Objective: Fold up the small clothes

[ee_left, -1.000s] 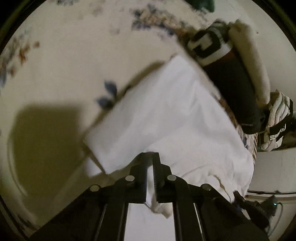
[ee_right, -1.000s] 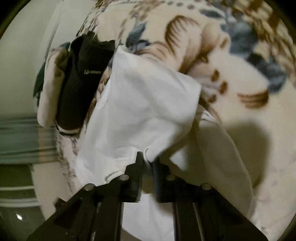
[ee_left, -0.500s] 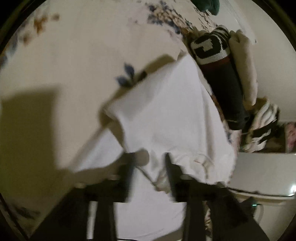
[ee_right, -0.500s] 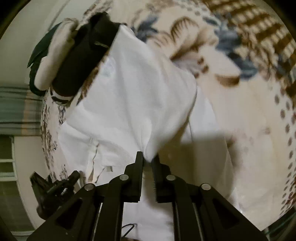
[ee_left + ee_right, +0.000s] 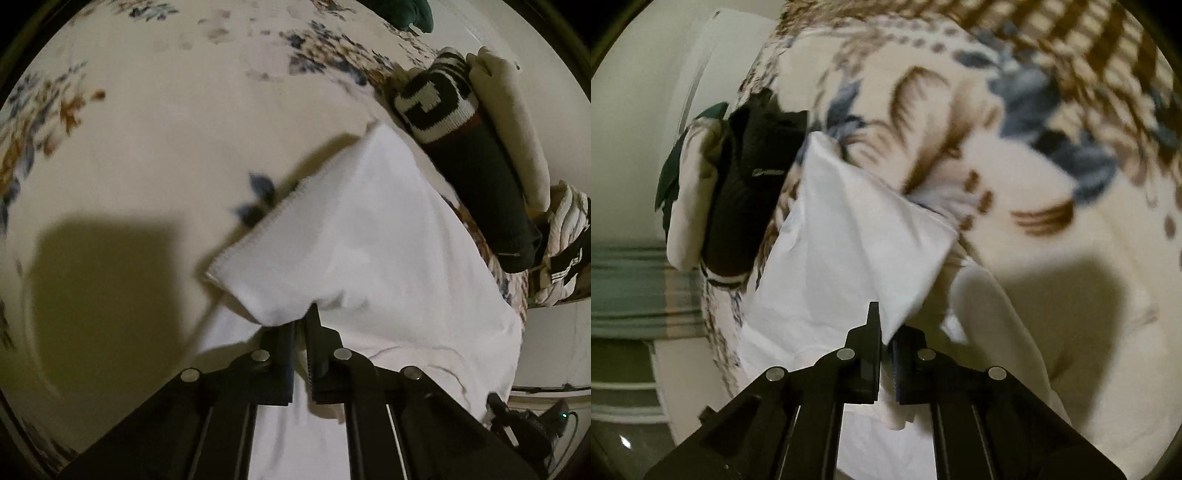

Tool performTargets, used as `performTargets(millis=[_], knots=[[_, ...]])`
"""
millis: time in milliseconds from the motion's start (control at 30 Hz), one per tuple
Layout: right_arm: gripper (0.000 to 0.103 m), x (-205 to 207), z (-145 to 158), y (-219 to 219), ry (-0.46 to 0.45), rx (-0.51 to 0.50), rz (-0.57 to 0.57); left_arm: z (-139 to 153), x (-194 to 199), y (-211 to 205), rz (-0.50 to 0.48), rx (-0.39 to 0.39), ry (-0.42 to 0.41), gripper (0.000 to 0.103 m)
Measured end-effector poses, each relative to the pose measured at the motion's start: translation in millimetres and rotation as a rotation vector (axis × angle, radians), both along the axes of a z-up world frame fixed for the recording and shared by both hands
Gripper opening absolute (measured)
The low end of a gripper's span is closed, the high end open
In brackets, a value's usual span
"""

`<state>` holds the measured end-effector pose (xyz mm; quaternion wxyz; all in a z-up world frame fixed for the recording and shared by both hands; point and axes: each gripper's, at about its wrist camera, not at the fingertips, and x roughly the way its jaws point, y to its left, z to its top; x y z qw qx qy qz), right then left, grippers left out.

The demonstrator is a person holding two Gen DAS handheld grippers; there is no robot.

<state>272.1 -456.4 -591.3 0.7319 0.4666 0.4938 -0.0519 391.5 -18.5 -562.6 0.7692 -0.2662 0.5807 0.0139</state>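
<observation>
Left wrist view
My left gripper (image 5: 302, 325): fingers nearly together, pinching a fold of the white garment (image 5: 369, 240) at the tips
White garment: spreads forward and to the right of my fingers, its folded flap lifted off the floral blanket (image 5: 155, 122); more of it runs back under the gripper
Dark sock (image 5: 476, 173): far right of my fingers, lying beside a cream roll (image 5: 513, 122)
Striped bundle (image 5: 565, 236): right edge, just past the sock

Right wrist view
My right gripper (image 5: 884, 334): jaws close together, clamped on a corner of the white garment (image 5: 849, 240)
White garment: fans out ahead and to the left of my tips, a loose part hanging to the right
Black sock (image 5: 746, 199): ahead on the left, touching a cream roll (image 5: 689, 206)
Floral blanket (image 5: 1052, 166): ahead and right, under the garment
</observation>
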Motion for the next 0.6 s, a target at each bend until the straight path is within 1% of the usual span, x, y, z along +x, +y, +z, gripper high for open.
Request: performTargets(millis=[33,100,200,300,367,400,433,467,500,533,567,600], knots=[[0.004,-2,4,1,0.011,-0.036,0.013,1,3,2,-0.003,0.007,-0.005,0.003],[0.004,-6,2,-1,0.037,-0.074,0.027,4,7,5,-0.012,0.021,-0.015,0.003],[0.004,-10,-5,-5,0.059,-0.085,0.030,-1,7,5,-0.047,0.012,0.000,0.003],[0.004,-6,-16,-10,0.082,-0.035,0.062,6,-2,13,-0.069,-0.020,0.007,0.004],[0.008,-8,-16,-14,0.090,-0.004,0.085,19,-17,13,-0.112,-0.005,-0.004,0.005],[0.015,-12,-13,-15,0.092,0.011,0.107,26,-26,13,-0.136,-0.001,-0.015,0.007],[0.034,-16,-11,-14,0.087,0.012,0.120,33,-37,12,-0.155,0.018,-0.017,0.017],[0.045,-21,-7,-14,0.079,0.008,0.136,39,-49,12,-0.173,0.042,-0.019,0.025],[0.060,-32,0,-13,0.071,0.004,0.164,44,-62,13,-0.192,0.058,-0.023,0.053],[0.066,-39,4,-12,0.071,-0.001,0.184,48,-73,15,-0.203,0.070,-0.021,0.086],[0.066,-50,8,-11,0.079,-0.016,0.209,51,-87,18,-0.215,0.089,-0.016,0.094],[0.066,-63,12,-10,0.092,-0.037,0.233,53,-99,21,-0.223,0.102,-0.017,0.096]])
